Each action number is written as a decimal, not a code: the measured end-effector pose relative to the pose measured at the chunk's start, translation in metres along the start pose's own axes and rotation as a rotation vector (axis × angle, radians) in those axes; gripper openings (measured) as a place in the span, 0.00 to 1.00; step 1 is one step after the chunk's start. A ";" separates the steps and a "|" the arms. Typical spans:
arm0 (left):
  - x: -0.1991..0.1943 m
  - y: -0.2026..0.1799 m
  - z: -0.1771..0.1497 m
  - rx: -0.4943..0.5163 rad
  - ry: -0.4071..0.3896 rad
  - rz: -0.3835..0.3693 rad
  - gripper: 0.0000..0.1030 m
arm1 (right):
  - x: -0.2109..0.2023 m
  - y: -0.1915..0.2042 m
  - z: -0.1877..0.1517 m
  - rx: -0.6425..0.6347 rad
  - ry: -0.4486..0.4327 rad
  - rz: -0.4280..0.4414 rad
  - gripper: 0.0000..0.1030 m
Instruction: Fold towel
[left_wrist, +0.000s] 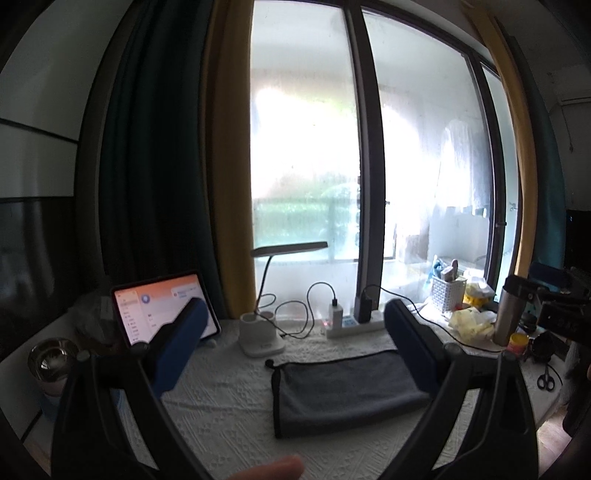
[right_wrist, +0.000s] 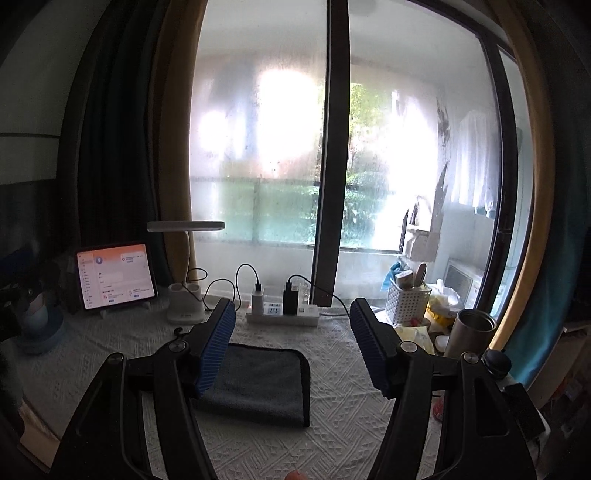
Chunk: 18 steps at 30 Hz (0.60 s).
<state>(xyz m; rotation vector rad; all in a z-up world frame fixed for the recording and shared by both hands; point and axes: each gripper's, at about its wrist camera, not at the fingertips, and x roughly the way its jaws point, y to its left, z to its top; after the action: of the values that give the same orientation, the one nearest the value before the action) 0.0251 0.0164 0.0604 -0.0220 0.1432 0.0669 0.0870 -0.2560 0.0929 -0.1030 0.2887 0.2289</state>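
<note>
A dark grey towel (left_wrist: 343, 393) lies folded flat on the white patterned tablecloth (left_wrist: 229, 406); it also shows in the right wrist view (right_wrist: 262, 384). My left gripper (left_wrist: 295, 339) is open and empty, held above the table, with the towel below and between its blue pads (left_wrist: 181, 347). My right gripper (right_wrist: 291, 343) is open and empty, also above the table, with its left pad (right_wrist: 216, 350) over the towel's left part. Neither gripper touches the towel.
At the back stand a lit tablet (right_wrist: 114, 280), a white desk lamp (right_wrist: 184, 299), a power strip with chargers (right_wrist: 282, 314), a white basket (right_wrist: 406, 302) and a steel tumbler (right_wrist: 467, 334). A steel bowl (left_wrist: 51, 360) sits at the left, scissors (left_wrist: 546, 380) at the right.
</note>
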 end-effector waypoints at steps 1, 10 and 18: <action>0.001 0.000 -0.001 0.000 0.000 0.001 0.94 | -0.001 0.001 0.000 -0.001 -0.001 0.001 0.66; 0.007 0.006 -0.007 -0.011 0.014 0.021 0.94 | 0.001 0.004 0.000 -0.015 0.002 0.004 0.66; 0.007 0.009 -0.008 -0.012 0.021 0.026 0.94 | 0.005 0.007 -0.003 -0.027 0.012 0.009 0.67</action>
<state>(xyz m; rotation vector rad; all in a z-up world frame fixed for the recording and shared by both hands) 0.0306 0.0256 0.0515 -0.0325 0.1644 0.0939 0.0892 -0.2486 0.0883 -0.1299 0.2982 0.2412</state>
